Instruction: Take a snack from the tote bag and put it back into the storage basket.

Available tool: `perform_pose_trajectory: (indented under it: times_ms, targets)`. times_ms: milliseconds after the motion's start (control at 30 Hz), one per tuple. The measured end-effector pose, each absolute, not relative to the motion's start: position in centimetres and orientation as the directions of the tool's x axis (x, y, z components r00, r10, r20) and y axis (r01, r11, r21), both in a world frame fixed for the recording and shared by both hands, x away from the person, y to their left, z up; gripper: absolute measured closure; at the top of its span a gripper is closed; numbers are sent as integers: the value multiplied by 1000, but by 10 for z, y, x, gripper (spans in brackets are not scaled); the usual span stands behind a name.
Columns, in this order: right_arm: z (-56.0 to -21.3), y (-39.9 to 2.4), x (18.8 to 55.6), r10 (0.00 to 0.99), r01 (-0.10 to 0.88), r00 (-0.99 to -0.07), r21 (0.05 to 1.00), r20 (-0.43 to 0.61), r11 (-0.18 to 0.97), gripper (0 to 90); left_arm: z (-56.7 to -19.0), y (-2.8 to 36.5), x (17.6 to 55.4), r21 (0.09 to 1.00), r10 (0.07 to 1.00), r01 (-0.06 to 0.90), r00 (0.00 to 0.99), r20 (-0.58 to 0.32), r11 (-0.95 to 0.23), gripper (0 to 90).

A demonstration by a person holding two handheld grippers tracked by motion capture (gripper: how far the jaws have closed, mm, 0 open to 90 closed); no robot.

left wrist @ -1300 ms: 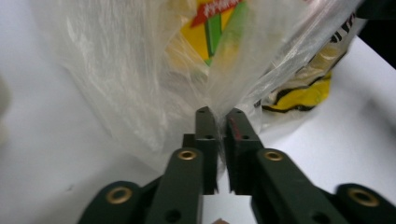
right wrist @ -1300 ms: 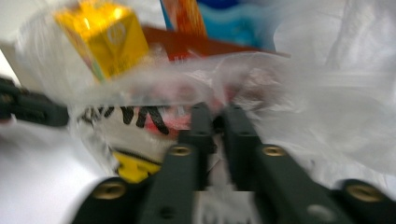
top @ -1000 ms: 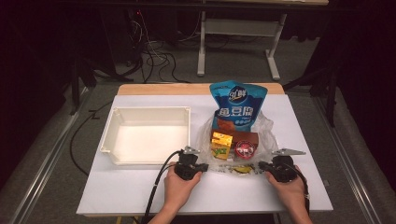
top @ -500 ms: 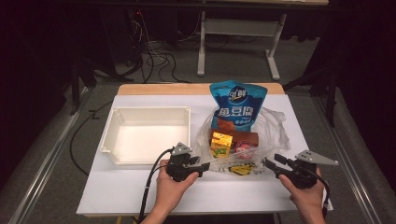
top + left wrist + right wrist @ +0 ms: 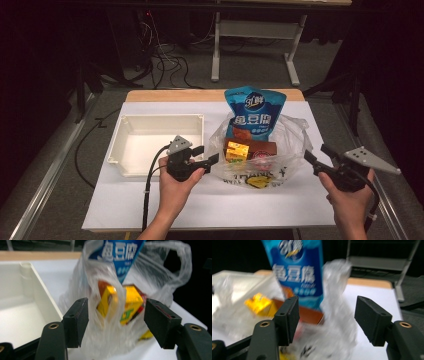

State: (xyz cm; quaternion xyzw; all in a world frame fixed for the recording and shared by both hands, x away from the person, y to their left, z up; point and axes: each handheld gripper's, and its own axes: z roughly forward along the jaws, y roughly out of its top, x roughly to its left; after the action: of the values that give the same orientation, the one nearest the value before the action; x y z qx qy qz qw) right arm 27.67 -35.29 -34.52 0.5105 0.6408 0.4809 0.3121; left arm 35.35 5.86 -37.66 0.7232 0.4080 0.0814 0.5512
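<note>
Left gripper: fingers just opening, empty, beside plastic bag.
Right gripper: likewise.
Nearby: white tray on desk.

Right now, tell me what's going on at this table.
A person holds a gripper in each hand beside a clear plastic bag of snacks: a blue pouch and a yellow box. The left gripper and right gripper have just been opening, and nothing is pinched between their jaws. A white tray sits empty to the left.
</note>
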Motion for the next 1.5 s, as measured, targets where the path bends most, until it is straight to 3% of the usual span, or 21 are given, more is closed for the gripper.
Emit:
perform_pose_trajectory:
  times_ms: [67, 100, 133, 200, 367, 467, 500, 533, 633, 733, 833, 933, 967, 1033, 1200, 1500]
  targets:
    - [-342, -355, 280, 954, 347, -282, 938, 97, 7, 365, -373, 58, 356, 875, 688, 481, 650, -324, -43, 366]
    - [-335, -358, 285, 953, 339, -285, 941, 105, -2, 365, -371, 56, 358, 887, 693, 461, 647, -317, -24, 390]
    - [-326, -360, 296, 951, 325, -294, 946, 98, 3, 368, -370, 54, 360, 895, 703, 446, 640, -310, -11, 481]
    - [-322, -360, 303, 949, 320, -298, 947, 98, 3, 371, -371, 46, 366, 895, 721, 446, 625, -299, -16, 487]
    - [-324, -352, 343, 942, 360, -319, 933, 104, 19, 352, -392, 25, 381, 849, 741, 523, 598, -307, -70, 583]
    - [-338, -345, 366, 950, 414, -300, 909, 82, 52, 315, -410, 14, 383, 830, 707, 552, 616, -347, -73, 586]
    - [-343, -345, 373, 949, 428, -302, 902, 85, 56, 333, -413, 14, 384, 827, 702, 559, 615, -359, -66, 582]
    - [-354, -345, 383, 953, 452, -292, 889, 74, 70, 450, -416, 11, 383, 818, 704, 571, 611, -361, -77, 610]
    - [-363, -344, 390, 949, 479, -305, 875, 84, 76, 516, -419, 11, 382, 822, 704, 565, 614, -358, -75, 608]
    - [-378, -338, 401, 942, 526, -328, 843, 77, 115, 644, -416, 25, 376, 851, 713, 524, 586, -385, 29, 599]
    - [-382, -338, 402, 942, 531, -324, 840, 84, 108, 684, -415, 33, 376, 860, 733, 507, 565, -380, 55, 582]
    - [-388, -338, 403, 947, 527, -313, 842, 72, 110, 748, -421, 34, 384, 829, 753, 558, 527, -393, 42, 568]
    - [-394, -339, 404, 950, 538, -303, 836, 71, 110, 804, -430, 27, 389, 800, 793, 599, 500, -348, -26, 578]
    - [-398, -338, 406, 951, 538, -306, 833, 49, 130, 839, -433, 25, 389, 806, 801, 591, 503, -325, -43, 633]
    - [-412, -334, 415, 941, 572, -334, 806, 55, 156, 862, -431, 6, 375, 854, 874, 494, 473, -107, -162, 688]
    - [-427, -334, 423, 938, 603, -333, 786, 98, 132, 889, -457, -14, 358, 834, 880, 497, 473, -30, -239, 666]
